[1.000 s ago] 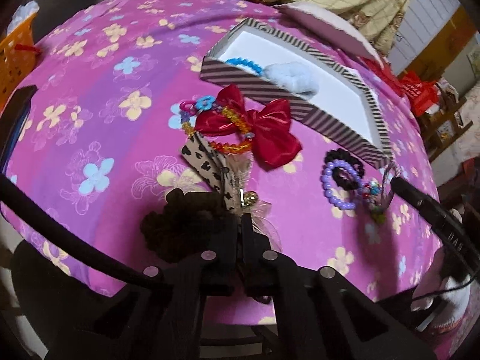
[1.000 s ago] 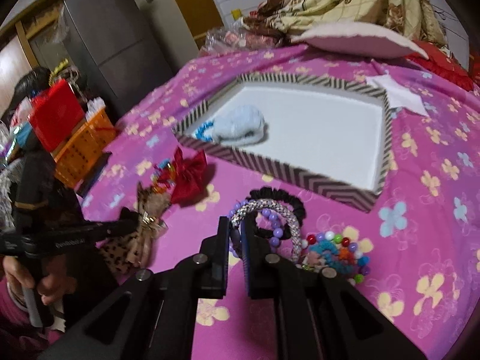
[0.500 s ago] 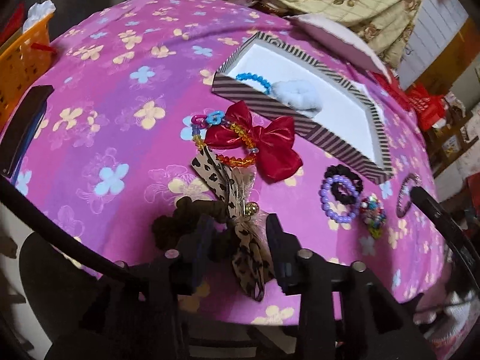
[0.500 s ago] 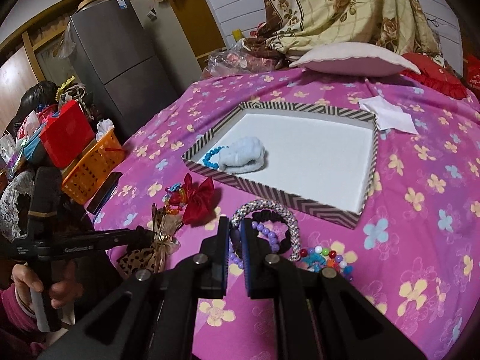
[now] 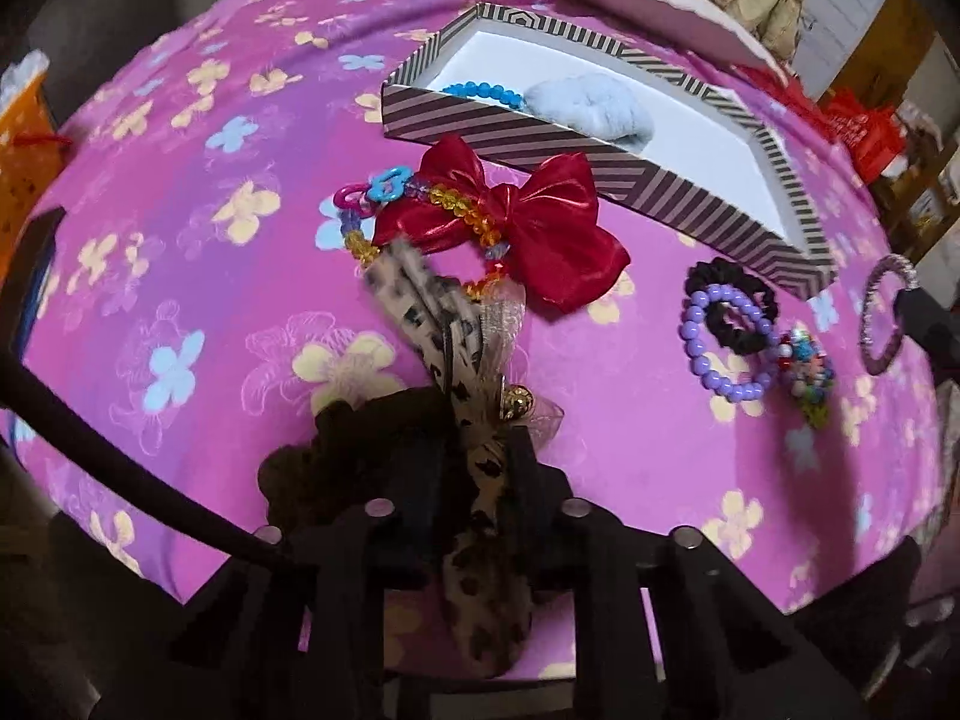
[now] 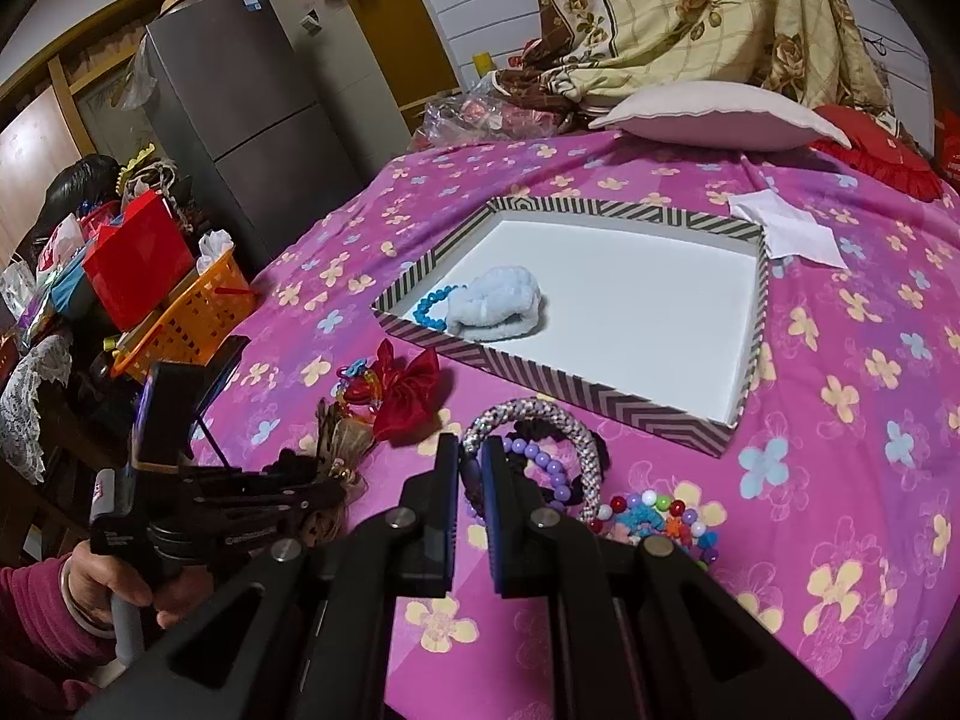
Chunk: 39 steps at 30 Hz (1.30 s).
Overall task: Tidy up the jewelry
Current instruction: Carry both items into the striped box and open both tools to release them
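Observation:
My left gripper [image 5: 474, 456] is shut on a leopard-print hair bow [image 5: 432, 312], beside a dark brown scrunchie [image 5: 354, 450]. A red bow [image 5: 528, 222] lies with a coloured bead bracelet [image 5: 420, 198] in front of the striped tray [image 5: 540, 144]. The tray holds a blue bead bracelet [image 5: 480, 90] and a light blue scrunchie [image 5: 588, 108]. My right gripper [image 6: 474, 462] is shut on a silver-pink braided bracelet [image 6: 540, 414] and holds it above a purple bead bracelet [image 6: 540, 462] and a black scrunchie [image 5: 732, 306].
A multicoloured bead bracelet [image 6: 654, 516] lies right of the purple one. A pillow [image 6: 720, 120] and a white paper [image 6: 792, 228] lie behind the tray. An orange basket [image 6: 186, 312] and a red box [image 6: 138, 252] stand left of the pink floral bed [image 6: 840, 420].
My left gripper opened, then closed on the leopard-print bow. My right gripper rose with the braided bracelet in it.

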Each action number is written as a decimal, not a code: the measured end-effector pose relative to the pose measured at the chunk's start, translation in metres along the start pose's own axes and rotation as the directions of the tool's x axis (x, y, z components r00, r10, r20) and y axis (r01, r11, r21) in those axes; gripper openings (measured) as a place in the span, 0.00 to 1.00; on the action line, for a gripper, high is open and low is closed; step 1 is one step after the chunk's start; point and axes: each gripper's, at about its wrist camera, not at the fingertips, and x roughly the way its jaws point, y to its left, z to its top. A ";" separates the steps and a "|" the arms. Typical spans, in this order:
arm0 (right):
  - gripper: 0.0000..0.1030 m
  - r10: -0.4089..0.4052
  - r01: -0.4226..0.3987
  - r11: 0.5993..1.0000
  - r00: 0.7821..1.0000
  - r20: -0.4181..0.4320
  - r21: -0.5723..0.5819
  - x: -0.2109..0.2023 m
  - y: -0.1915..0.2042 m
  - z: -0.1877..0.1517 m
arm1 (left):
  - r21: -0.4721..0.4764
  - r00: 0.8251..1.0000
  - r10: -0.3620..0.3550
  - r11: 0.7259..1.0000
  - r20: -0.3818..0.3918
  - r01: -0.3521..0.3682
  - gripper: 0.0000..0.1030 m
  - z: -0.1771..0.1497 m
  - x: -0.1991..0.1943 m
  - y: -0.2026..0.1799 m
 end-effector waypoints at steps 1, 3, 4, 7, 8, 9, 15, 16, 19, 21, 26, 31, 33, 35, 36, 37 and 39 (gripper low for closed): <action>0.08 0.000 0.000 1.000 1.000 0.002 0.000 -0.001 0.000 0.000 | -0.004 1.000 -0.013 1.000 0.004 0.013 0.36 -0.001 -0.004 0.001; 0.08 0.000 0.000 1.000 1.000 0.006 -0.004 -0.003 0.001 0.001 | -0.010 0.999 -0.051 0.999 0.016 0.051 0.36 -0.002 -0.017 0.005; 0.08 0.000 0.000 1.000 1.000 0.007 -0.005 -0.004 0.001 0.001 | -0.008 0.998 -0.059 0.998 0.025 0.059 0.36 -0.004 -0.023 0.004; 0.08 -0.004 0.004 1.000 1.000 0.014 -0.007 -0.006 0.001 0.004 | 0.010 0.994 -0.089 0.996 0.066 0.089 0.36 -0.005 -0.048 0.001; 0.08 -0.004 0.004 1.000 1.000 0.017 -0.007 -0.007 0.002 0.005 | 0.015 0.992 -0.099 0.995 0.078 0.098 0.36 -0.004 -0.055 0.000; 0.08 -0.005 0.005 1.000 1.000 0.019 -0.009 -0.007 0.002 0.006 | 0.016 0.990 -0.107 0.994 0.091 0.106 0.36 -0.002 -0.062 -0.001; 0.08 -0.027 0.028 0.999 0.999 0.027 -0.026 -0.002 0.005 0.018 | 0.033 0.982 -0.093 0.996 0.165 0.088 0.36 0.029 -0.083 -0.007; 0.08 -0.030 0.031 0.999 0.999 0.027 -0.031 -0.001 0.005 0.022 | 0.033 0.981 -0.089 0.996 0.172 0.085 0.36 0.035 -0.083 -0.007; 0.08 -0.050 0.051 0.998 0.998 0.023 -0.049 0.007 0.004 0.032 | 0.033 0.979 -0.064 0.998 0.195 0.059 0.36 0.053 -0.082 -0.009; 0.08 -0.061 0.062 0.997 0.998 0.018 -0.055 0.013 0.002 0.041 | 0.034 0.977 -0.044 0.999 0.209 0.038 0.36 0.068 -0.080 -0.010; 0.08 -0.077 0.077 0.994 0.997 0.007 -0.071 0.027 -0.001 0.058 | 0.026 0.975 0.000 1.000 0.221 -0.006 0.36 0.097 -0.068 -0.010; 0.08 -0.088 0.086 0.992 0.996 -0.020 -0.089 0.047 -0.005 0.071 | 0.024 0.975 0.033 0.999 0.221 -0.039 0.36 0.120 -0.056 -0.011; 0.08 -0.092 0.088 0.992 0.995 -0.035 -0.090 0.057 -0.008 0.075 | 0.027 0.975 0.042 0.998 0.220 -0.049 0.36 0.126 -0.051 -0.013; 0.08 -0.094 0.090 0.992 0.995 -0.045 -0.090 0.064 -0.010 0.078 | 0.033 0.976 0.046 0.998 0.212 -0.054 0.36 0.134 -0.045 -0.015; 0.08 -0.094 0.089 0.992 0.994 -0.052 -0.089 0.069 -0.011 0.079 | 0.036 0.976 0.051 0.998 0.210 -0.060 0.36 0.137 -0.043 -0.016; 0.08 -0.095 0.089 0.992 0.994 -0.057 -0.089 0.073 -0.012 0.080 | 0.039 0.977 0.054 0.997 0.208 -0.063 0.36 0.140 -0.040 -0.017; 0.08 -0.098 0.091 0.992 0.993 -0.068 -0.089 0.081 -0.015 0.083 | 0.043 0.978 0.059 0.997 0.201 -0.069 0.36 0.148 -0.033 -0.018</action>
